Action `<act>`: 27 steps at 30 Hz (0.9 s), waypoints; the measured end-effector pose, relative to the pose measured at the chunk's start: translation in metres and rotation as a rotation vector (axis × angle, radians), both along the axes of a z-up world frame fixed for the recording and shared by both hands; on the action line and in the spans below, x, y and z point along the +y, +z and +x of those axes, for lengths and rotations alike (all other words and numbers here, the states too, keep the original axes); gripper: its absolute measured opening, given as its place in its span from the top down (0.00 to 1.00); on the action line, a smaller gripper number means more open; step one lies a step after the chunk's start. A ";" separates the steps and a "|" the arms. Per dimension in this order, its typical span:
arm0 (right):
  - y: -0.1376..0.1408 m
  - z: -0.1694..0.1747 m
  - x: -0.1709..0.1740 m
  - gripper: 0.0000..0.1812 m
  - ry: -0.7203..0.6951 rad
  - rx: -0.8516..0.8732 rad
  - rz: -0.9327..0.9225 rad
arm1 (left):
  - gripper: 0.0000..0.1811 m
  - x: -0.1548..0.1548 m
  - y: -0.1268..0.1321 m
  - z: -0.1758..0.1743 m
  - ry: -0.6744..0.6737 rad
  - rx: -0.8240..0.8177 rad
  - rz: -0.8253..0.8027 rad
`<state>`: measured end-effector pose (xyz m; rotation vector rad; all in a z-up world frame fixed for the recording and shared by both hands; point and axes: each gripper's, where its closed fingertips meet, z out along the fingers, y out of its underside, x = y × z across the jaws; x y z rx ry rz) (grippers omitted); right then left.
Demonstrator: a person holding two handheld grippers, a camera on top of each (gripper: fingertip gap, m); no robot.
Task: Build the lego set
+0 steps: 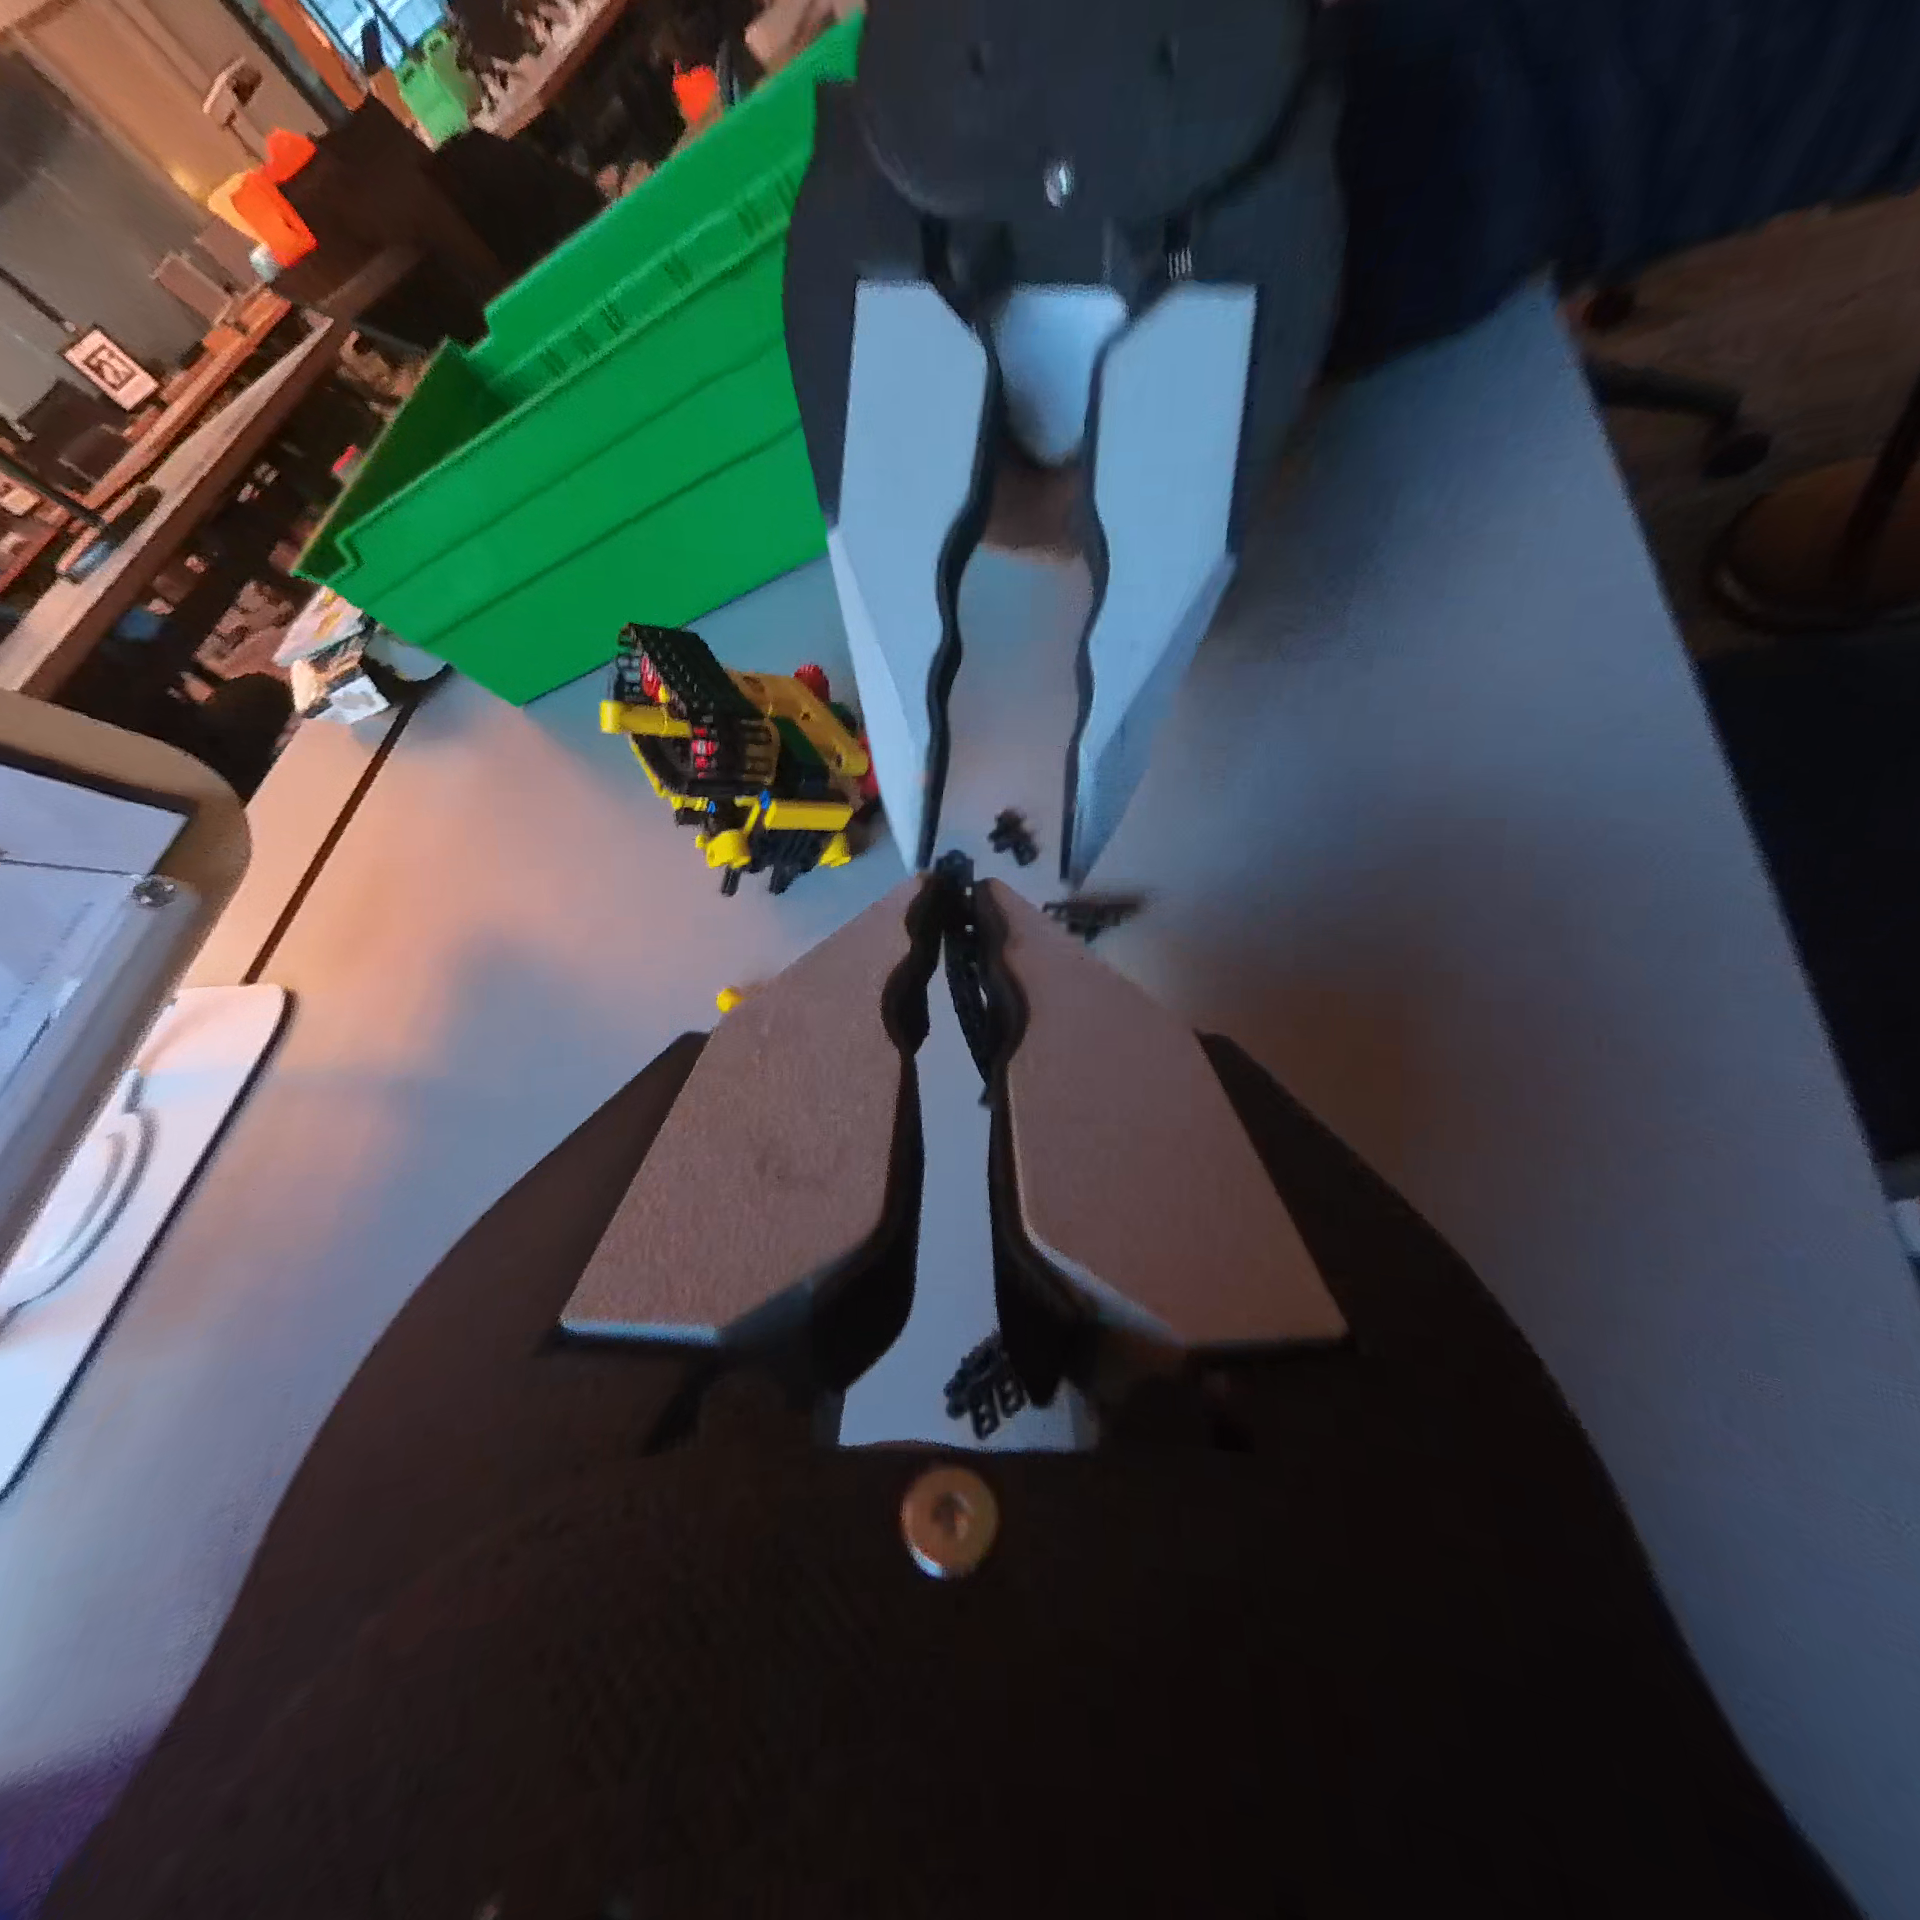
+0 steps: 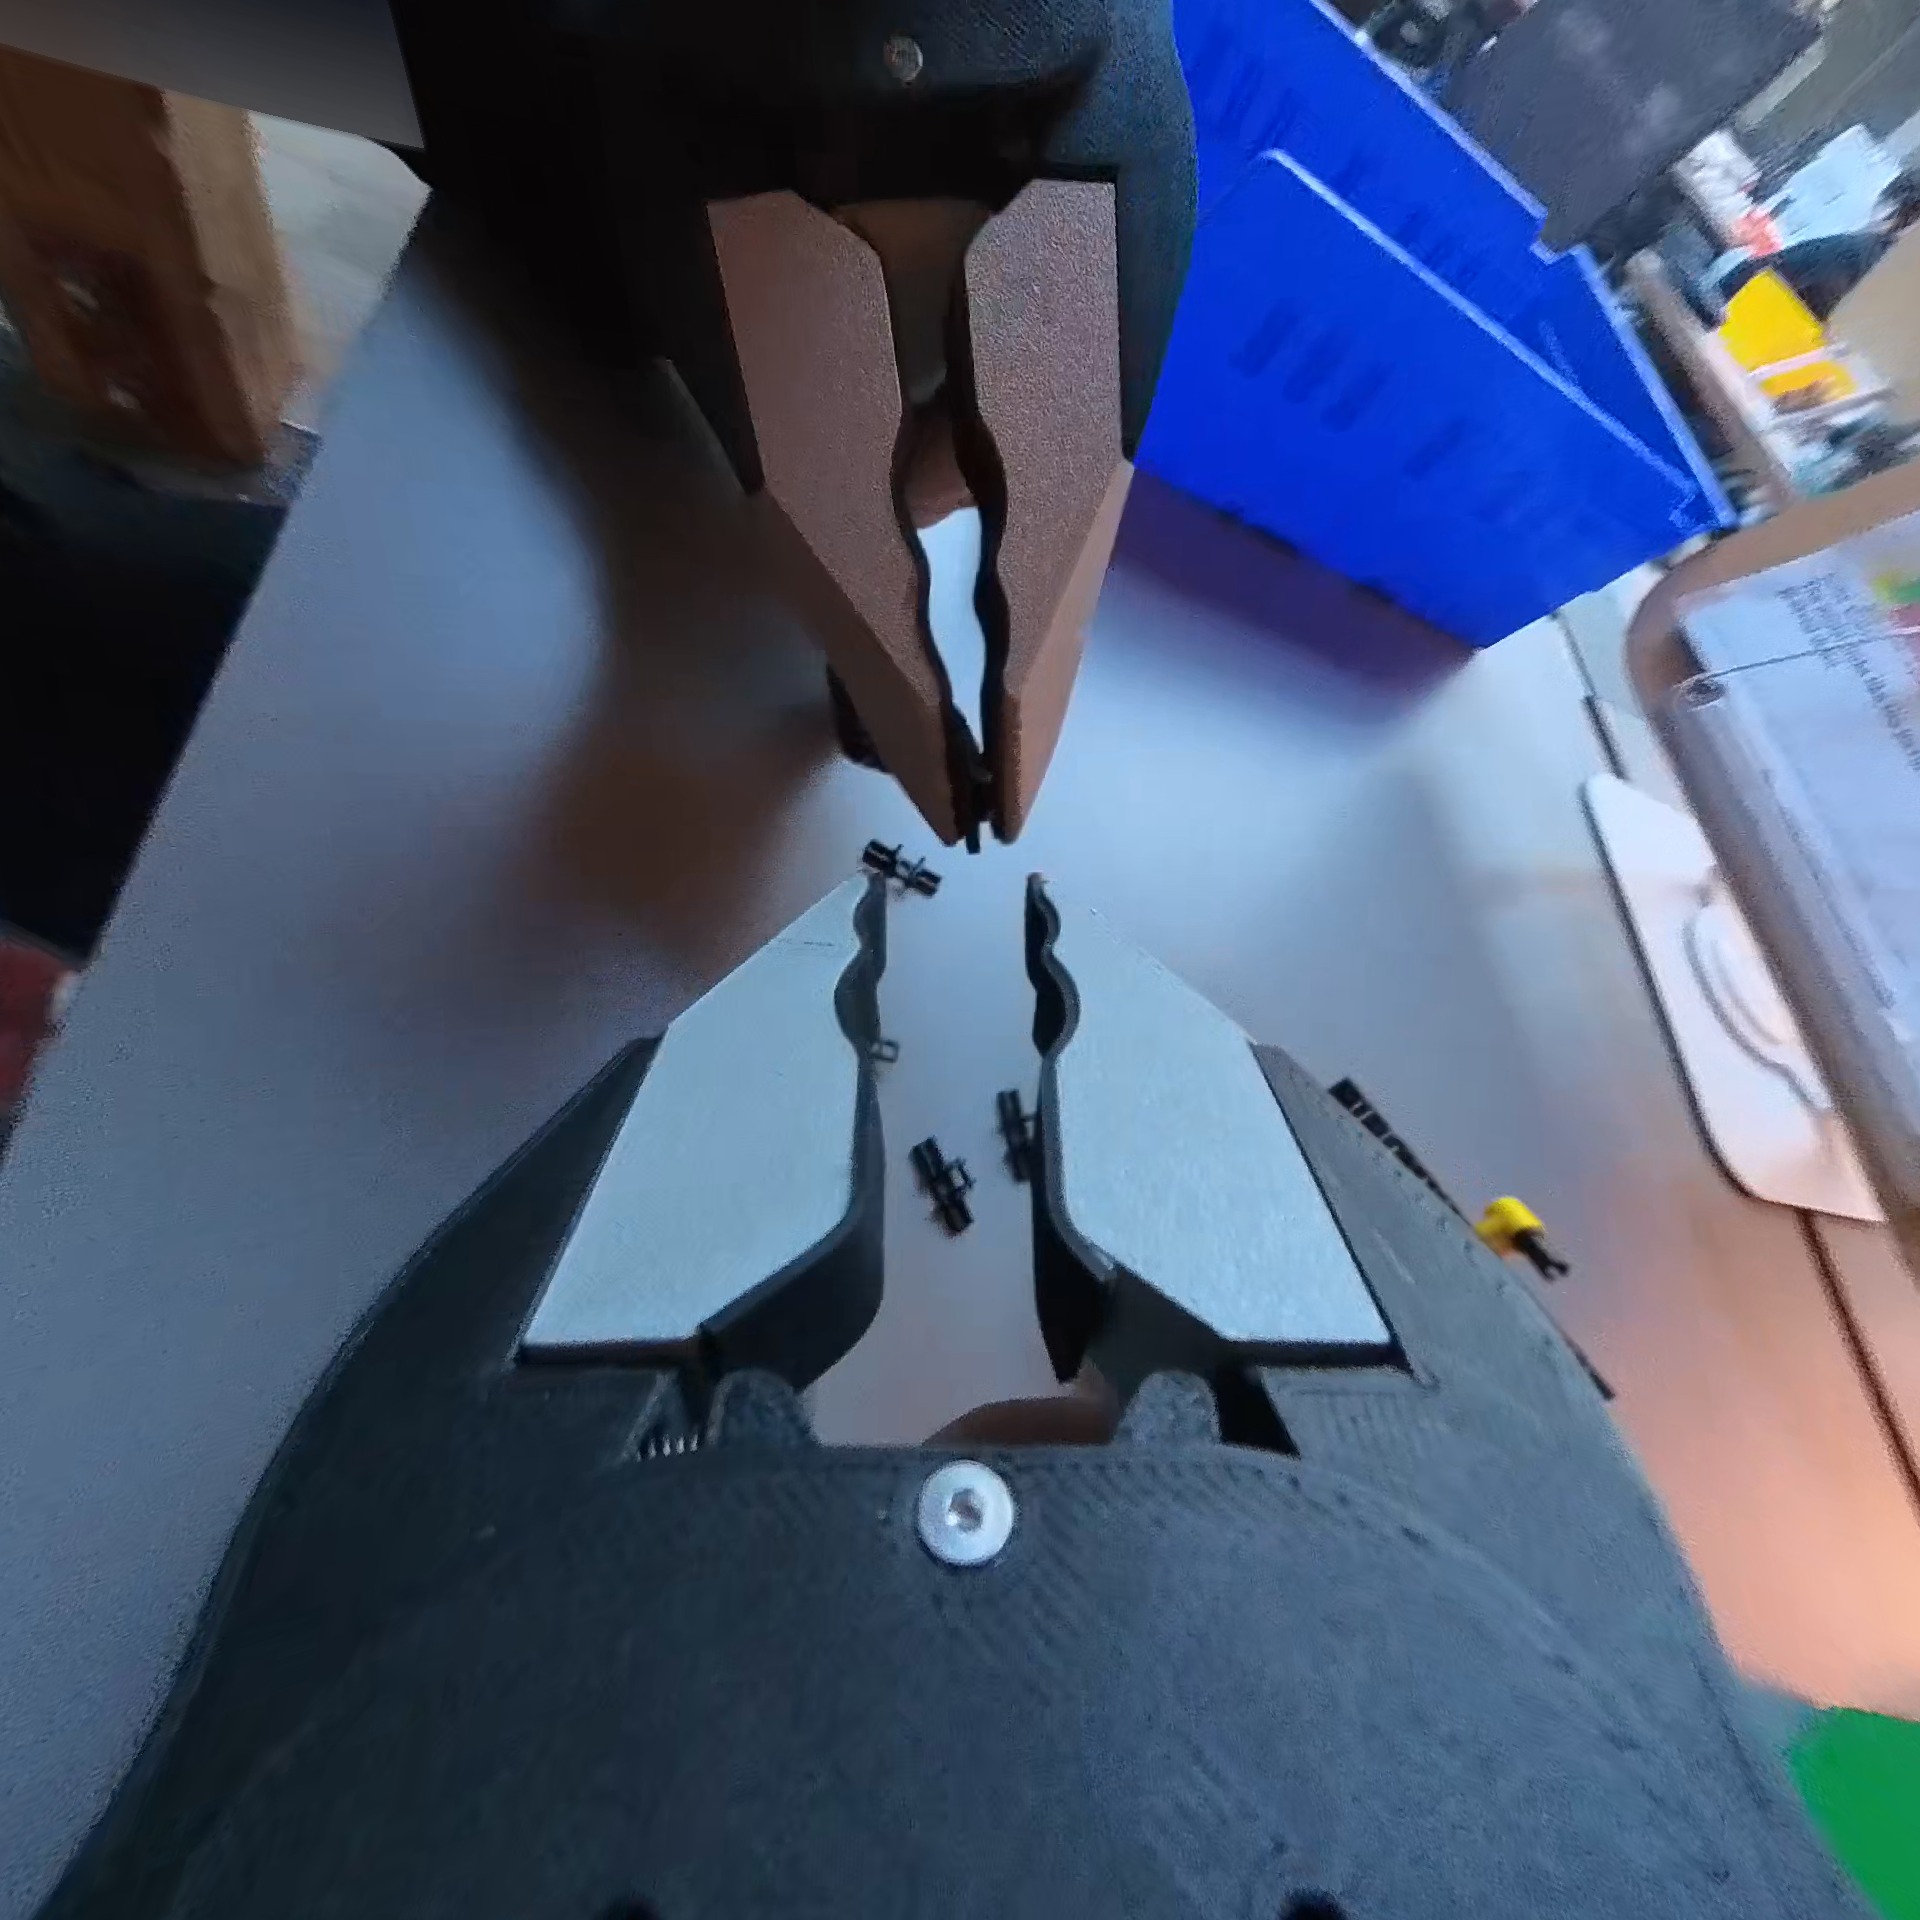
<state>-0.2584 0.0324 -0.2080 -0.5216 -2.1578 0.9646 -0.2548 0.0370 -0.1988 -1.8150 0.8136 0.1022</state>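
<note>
Build partway: yellow-black model (image 1: 743,758) stands mid-frame, loose black pins (image 2: 943,1179) unfitted; left gripper (image 1: 954,883) pinches a black beam (image 1: 968,997), right gripper (image 2: 956,883) parted, empty.

pale tabletop (image 1: 1403,727) | green bin (image 1: 623,468) | blue bin (image 2: 1382,395) | cluttered wooden shelves (image 1: 156,416) | warm light

The left gripper (image 1: 958,883), with brown finger plates, pointed forward and down toward the table, its jaws drawn nearly together and pinching a thin black part between the wavy black pads (image 1: 914,997). The right gripper (image 2: 956,883), with pale grey plates, faced it tip to tip from the opposite side, its jaws standing apart with a clear gap and nothing between them. The two sets of fingertips sat just beside each other without touching.
</note>
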 end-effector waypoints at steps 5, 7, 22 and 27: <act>0.008 -0.004 -0.002 1.00 0.001 0.072 -0.004 | 0.99 0.000 0.010 0.008 -0.035 -0.149 -0.008; 0.015 -0.003 0.000 1.00 0.001 0.055 -0.069 | 0.99 0.002 0.012 0.007 -0.028 -0.189 -0.009; 0.017 -0.001 -0.001 1.00 0.021 0.034 -0.116 | 0.99 0.005 0.019 0.005 -0.019 -0.286 -0.005; 0.021 -0.002 0.004 1.00 0.005 0.046 -0.133 | 0.98 0.005 0.017 0.001 -0.001 -0.283 -0.012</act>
